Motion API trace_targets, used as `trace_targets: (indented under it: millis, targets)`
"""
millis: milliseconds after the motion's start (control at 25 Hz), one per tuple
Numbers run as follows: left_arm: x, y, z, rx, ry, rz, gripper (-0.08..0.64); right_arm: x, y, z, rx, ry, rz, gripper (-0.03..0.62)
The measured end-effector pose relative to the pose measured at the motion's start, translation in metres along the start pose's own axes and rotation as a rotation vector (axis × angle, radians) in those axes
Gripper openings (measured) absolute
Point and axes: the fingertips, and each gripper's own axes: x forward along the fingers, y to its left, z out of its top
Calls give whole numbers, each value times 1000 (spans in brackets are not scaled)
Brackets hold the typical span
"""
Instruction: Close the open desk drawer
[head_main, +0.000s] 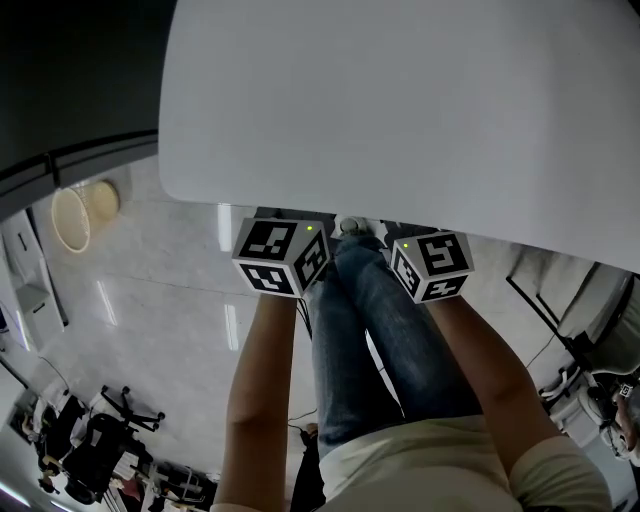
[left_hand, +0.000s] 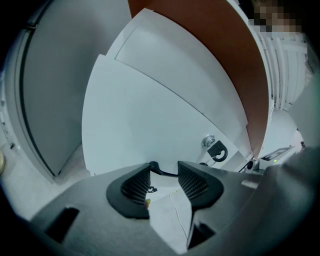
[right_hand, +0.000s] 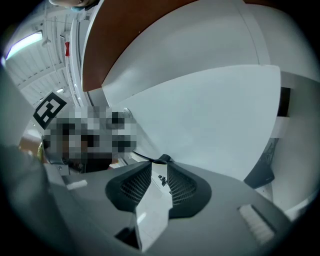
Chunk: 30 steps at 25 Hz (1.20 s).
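Desk drawer (left_hand: 145, 125), where is it? — K
White front under the desk top (head_main: 400, 100), straight ahead of both tools. Its top edge overlaps the white panel (left_hand: 175, 65) above it. Can't tell how far out it stands. In the head view the desk top hides it. — M
Tools? — K
Left gripper (left_hand: 164, 177): jaws apart, nothing between them, pointing at the front. Right gripper (right_hand: 159, 182): narrower gap, nothing in it either. — M
Around it? — K
One lock (left_hand: 208, 141) at the front's right edge, with one black key tag (left_hand: 218, 150) just beside it, lower right. Brown board (left_hand: 210, 45) above. Person's legs in jeans (head_main: 370, 330) below the two marker cubes (head_main: 282, 256). Two round beige bins (head_main: 70, 218) on the floor, well off to the left. — M
Print? — K
Only the black-and-white square markers on the cubes. — M
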Motion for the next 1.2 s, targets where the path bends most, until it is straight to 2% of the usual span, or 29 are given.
trace_targets:
  millis: [560, 880, 920, 1040, 1200]
  targets:
    - [2, 0, 5, 8, 4, 10, 179, 3, -1, 5, 8, -46, 0, 101]
    - [15, 5, 15, 5, -11, 5, 179, 15, -14, 12, 9, -72, -46, 101]
    - [17, 5, 16, 4, -11, 7, 179, 19, -15, 13, 11, -67, -48, 97]
    - [19, 6, 16, -1, -10, 14, 179, 32, -14, 14, -13, -27, -46, 7]
    - [22, 15, 7, 23, 8, 20, 180, 45, -6, 14, -45, -26, -36, 8]
